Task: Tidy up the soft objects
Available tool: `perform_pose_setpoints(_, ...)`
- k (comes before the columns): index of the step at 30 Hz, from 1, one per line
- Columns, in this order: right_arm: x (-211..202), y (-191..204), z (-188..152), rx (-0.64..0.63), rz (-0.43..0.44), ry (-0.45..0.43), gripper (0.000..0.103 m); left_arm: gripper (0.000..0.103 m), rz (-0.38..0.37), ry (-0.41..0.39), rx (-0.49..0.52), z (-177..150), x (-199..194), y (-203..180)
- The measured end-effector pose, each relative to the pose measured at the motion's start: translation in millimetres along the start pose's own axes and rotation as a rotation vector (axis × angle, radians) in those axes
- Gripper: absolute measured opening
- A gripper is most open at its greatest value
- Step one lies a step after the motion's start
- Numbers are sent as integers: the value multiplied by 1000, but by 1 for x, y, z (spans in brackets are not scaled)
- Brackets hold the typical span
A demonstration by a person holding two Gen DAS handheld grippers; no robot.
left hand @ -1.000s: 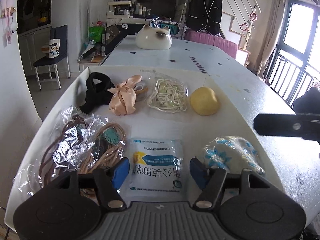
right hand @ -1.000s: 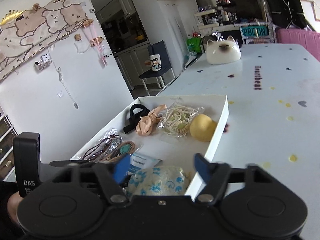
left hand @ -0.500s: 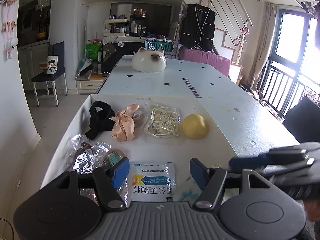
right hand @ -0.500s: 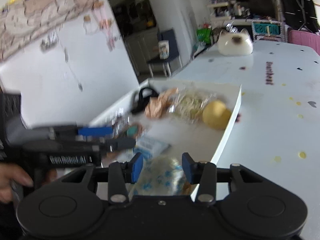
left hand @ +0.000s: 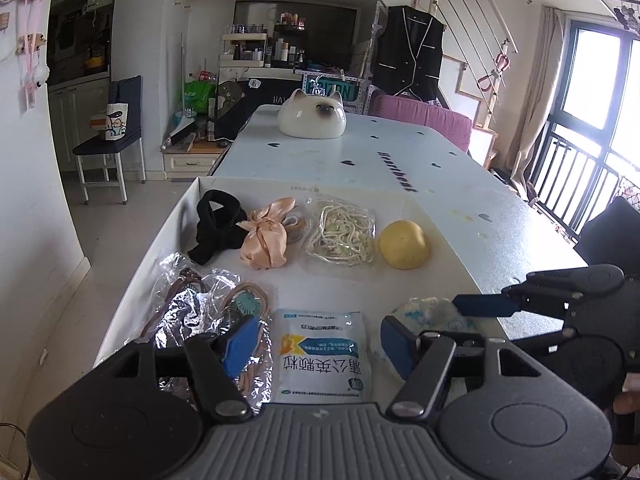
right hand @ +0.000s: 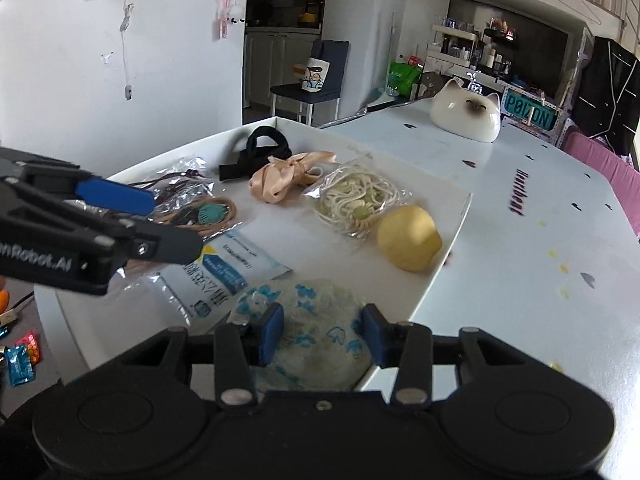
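Note:
A white tray (left hand: 188, 208) holds soft things: a black band (left hand: 218, 226), a peach bow (left hand: 266, 242), a bag of white cord (left hand: 340, 234), a yellow ball (left hand: 404, 244), a foil bag of cords (left hand: 192, 308), a white sachet (left hand: 324, 354) and a blue-patterned white pouch (right hand: 308, 320). My right gripper (right hand: 320, 334) straddles the pouch at the tray's near right corner, its pads against the pouch's sides. My left gripper (left hand: 318, 344) is open and empty above the sachet.
A white cat-shaped dish (left hand: 312, 120) stands at the far end of the pale blue table (left hand: 440, 184). A chair (left hand: 112, 140) and shelves stand beyond on the left. Candy wrappers (right hand: 22, 360) lie on the floor.
My right gripper has swung left and come down over the patterned pouch, and its jaws have narrowed around it. My left gripper has pulled back and risen a little.

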State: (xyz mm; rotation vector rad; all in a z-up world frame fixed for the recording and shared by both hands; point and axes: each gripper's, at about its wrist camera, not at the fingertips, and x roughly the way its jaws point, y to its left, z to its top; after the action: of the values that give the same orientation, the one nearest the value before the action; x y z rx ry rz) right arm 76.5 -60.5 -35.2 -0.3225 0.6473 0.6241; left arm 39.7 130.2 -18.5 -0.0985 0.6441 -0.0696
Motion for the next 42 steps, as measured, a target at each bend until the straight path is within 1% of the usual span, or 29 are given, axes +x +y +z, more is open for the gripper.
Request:
perform_pose_setpoints(3, -4, -4, 1, 26, 7, -14, 44, 72, 1, 0, 0, 1, -2, 1)
perform_pose_setpoints(6, -16, -10, 1, 78, 28, -42, 44, 73, 3, -3, 7, 1, -3, 0)
perform_pose_setpoints(12, -44, -23, 1, 196, 56, -121, 47, 74, 2, -18, 28, 4, -9, -5)
perform_pose_setpoints(17, -69, -32, -4, 279, 43, -187, 51, 84, 15, -60, 53, 10, -25, -10)
perform_pose_setpoints(18, -73, -33, -5, 291, 38, -199, 52, 86, 17, -72, 59, 11, -29, -12)
perform_pose_setpoints(20, -80, -33, -8, 297, 23, -221, 54, 93, 24, -96, 73, 13, -38, -16)
perform_pose_setpoints(21, -83, -33, -10, 297, 11, -231, 57, 94, 31, -110, 78, 13, -42, -18)
perform_pose_setpoints(23, -89, -33, -15, 308, -7, -247, 59, 97, 48, -133, 82, 15, -50, -23)
perform_pose_setpoints(26, -98, -34, -23, 330, -24, -257, 66, 99, 58, -151, 83, 13, -58, -28)
perform_pose_setpoints(29, -107, -32, -31, 331, -70, -272, 69, 101, 55, -161, 84, 7, -64, -33)
perform_pose_setpoints(32, -115, -31, -38, 339, -102, -286, 74, 103, 47, -166, 74, 1, -69, -36)
perform_pose_setpoints(37, -122, -28, -47, 339, -151, -294, 78, 103, 29, -167, 41, -9, -73, -35)
perform_pose_setpoints(42, -128, -24, -55, 331, -200, -297, 83, 103, 53, -166, 27, -18, -75, -33)
